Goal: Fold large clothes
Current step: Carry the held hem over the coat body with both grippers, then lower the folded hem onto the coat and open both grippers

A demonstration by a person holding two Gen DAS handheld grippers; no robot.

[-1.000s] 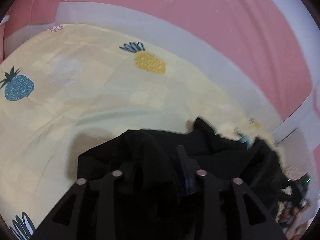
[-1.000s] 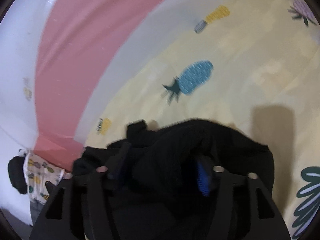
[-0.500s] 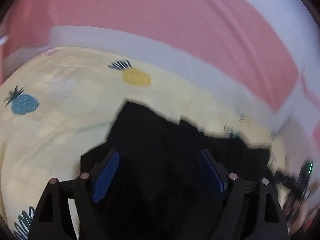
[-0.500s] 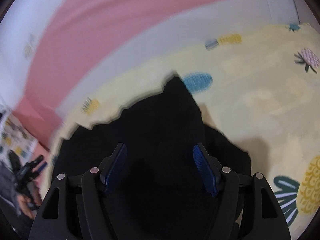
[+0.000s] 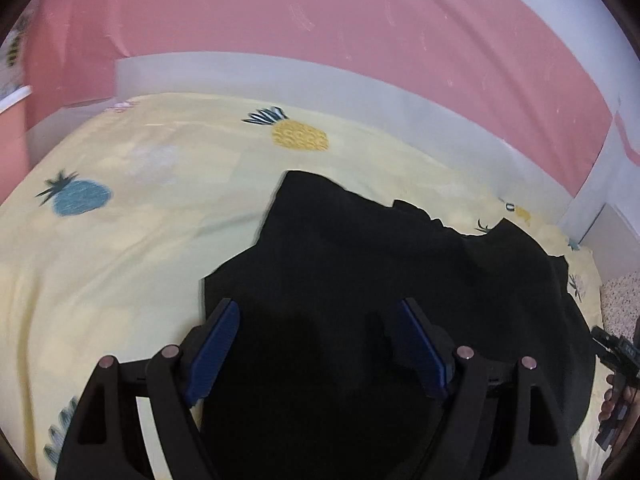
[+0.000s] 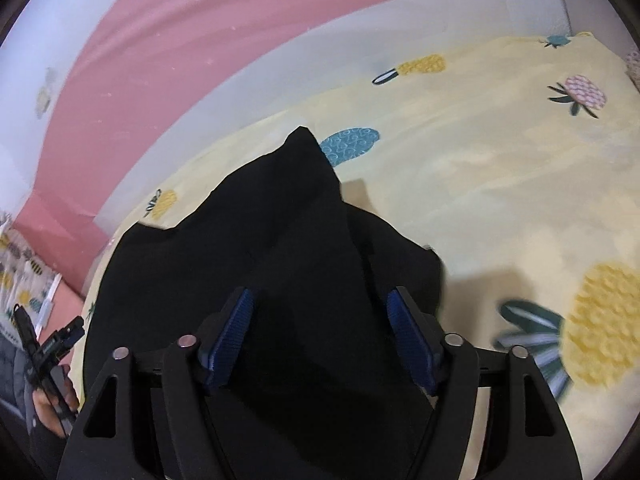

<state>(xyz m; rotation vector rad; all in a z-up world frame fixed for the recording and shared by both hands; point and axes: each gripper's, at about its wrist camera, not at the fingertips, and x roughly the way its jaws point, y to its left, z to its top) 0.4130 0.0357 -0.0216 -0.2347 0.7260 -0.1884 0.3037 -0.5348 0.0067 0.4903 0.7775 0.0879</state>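
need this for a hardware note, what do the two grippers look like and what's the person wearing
Both the left gripper and the right gripper are matte black, each with two angular fingers with triangular cut-outs and small round silver fasteners near the joints. The finger pads are blue; on the right gripper's they look ribbed. No cables show. A dark grey sleeve shows at the right view's left edge.

A pale yellow bedsheet [image 5: 132, 264] printed with pineapples spreads ahead of and to both sides of the grippers. A yellow pineapple print [image 5: 300, 136] and a blue one [image 5: 80, 198] lie ahead of the left gripper; a large yellow one [image 6: 600, 320] sits just right of the right gripper. Beyond the sheet's far edge runs a pale grey band [image 5: 320, 80] below a pink wall [image 5: 320, 12]
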